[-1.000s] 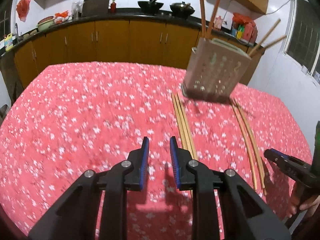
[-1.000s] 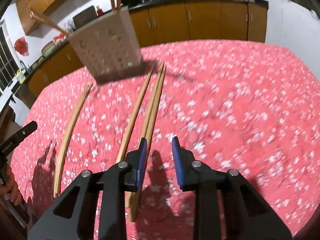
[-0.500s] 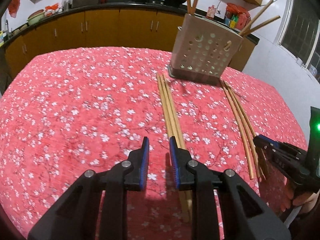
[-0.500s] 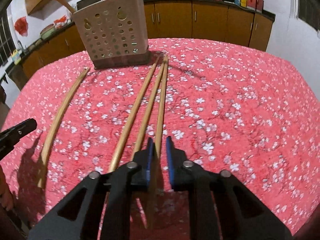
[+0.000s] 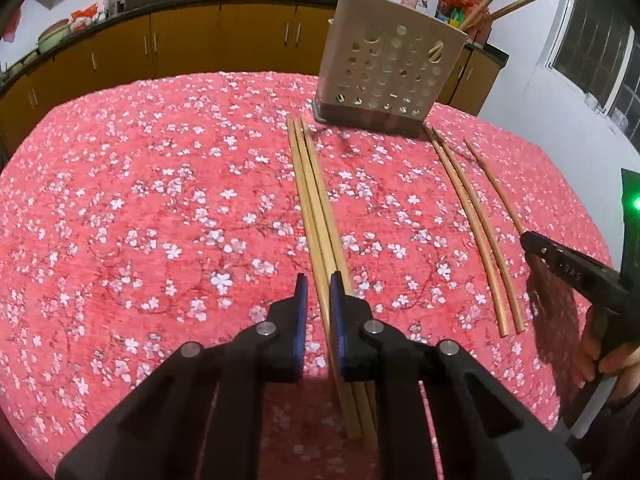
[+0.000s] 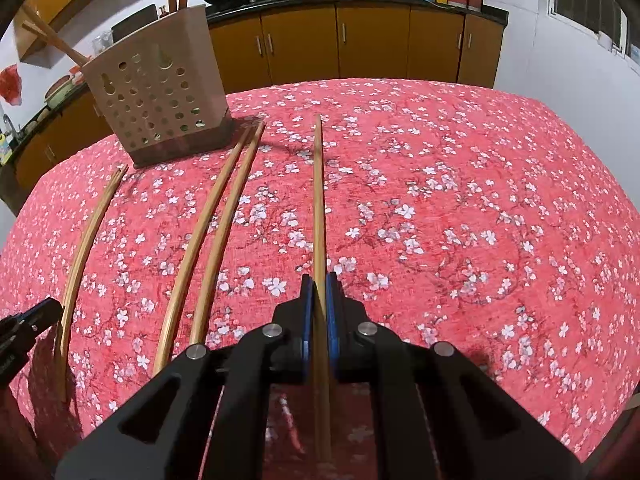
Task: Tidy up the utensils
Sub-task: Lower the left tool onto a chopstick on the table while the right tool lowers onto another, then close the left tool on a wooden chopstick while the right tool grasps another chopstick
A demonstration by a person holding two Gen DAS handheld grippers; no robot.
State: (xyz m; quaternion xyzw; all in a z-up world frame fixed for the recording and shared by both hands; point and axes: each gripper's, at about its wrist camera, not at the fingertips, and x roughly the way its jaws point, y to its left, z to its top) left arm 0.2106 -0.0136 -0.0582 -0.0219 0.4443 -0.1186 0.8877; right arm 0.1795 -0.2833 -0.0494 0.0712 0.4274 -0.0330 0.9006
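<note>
1. Brown kitchen cabinets (image 6: 372,36) back a table under a red floral tablecloth (image 6: 460,216).
2. Right gripper (image 6: 319,292) is clenched on one chopstick (image 6: 318,200) pointing forward.
3. Left gripper (image 5: 318,292) is parted, straddling a bundle of three chopsticks (image 5: 310,184) on the cloth.
4. Two more chopsticks (image 6: 208,236) lie between them, near the perforated utensil holder (image 6: 158,92), which stands upright and contains several chopsticks.

A red tablecloth (image 5: 160,208) with small white blossoms fills most of the frame. Tan wooden chopsticks (image 5: 316,208) lie at centre. The beige holder (image 5: 384,68), upper right, is dotted with round holes. Black grippers have blue pads (image 6: 307,320). Cabinets (image 6: 372,44) are orange-brown.
</note>
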